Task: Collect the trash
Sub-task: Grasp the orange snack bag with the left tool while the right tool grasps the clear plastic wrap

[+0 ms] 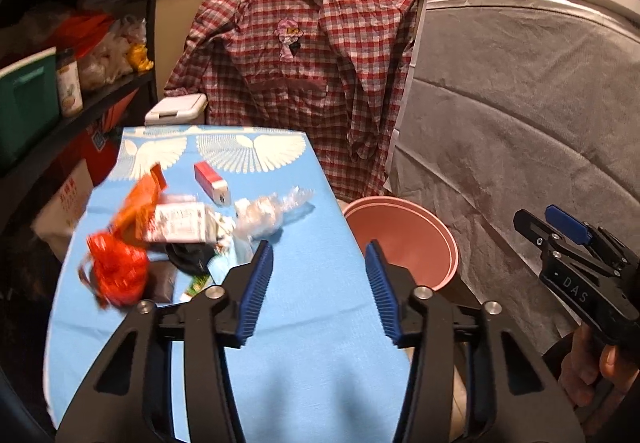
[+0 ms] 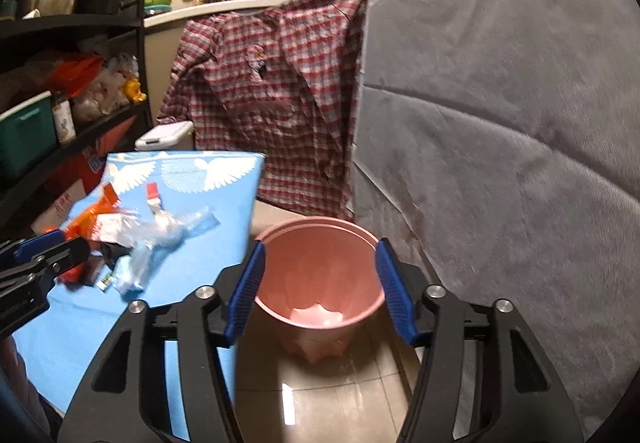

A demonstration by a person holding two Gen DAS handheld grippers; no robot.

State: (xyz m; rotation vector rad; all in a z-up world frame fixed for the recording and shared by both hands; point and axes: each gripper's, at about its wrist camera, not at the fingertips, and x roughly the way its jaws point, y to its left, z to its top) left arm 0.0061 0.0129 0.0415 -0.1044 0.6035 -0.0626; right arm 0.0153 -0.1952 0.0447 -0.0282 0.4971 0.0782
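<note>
A heap of trash lies on the blue cloth-covered table [image 1: 312, 363]: an orange wrapper [image 1: 138, 203], a red crumpled bag [image 1: 116, 271], a white carton [image 1: 180, 223], a small red and white box [image 1: 212, 183] and clear crumpled plastic [image 1: 272, 215]. My left gripper [image 1: 320, 255] hovers open over the cloth, just right of the heap, with nothing between its blue pads. A pink bin [image 2: 320, 275] stands on the floor beside the table. My right gripper [image 2: 320, 247] hangs open above the bin's mouth and holds nothing. The bin holds one pale scrap at the bottom.
A plaid shirt [image 1: 304, 83] hangs from the counter behind the table. A grey padded cover [image 2: 500, 143] fills the right side. Dark shelves [image 1: 80, 99] with a green box and jars stand at the left. A white lidded container [image 1: 176, 109] sits behind the table.
</note>
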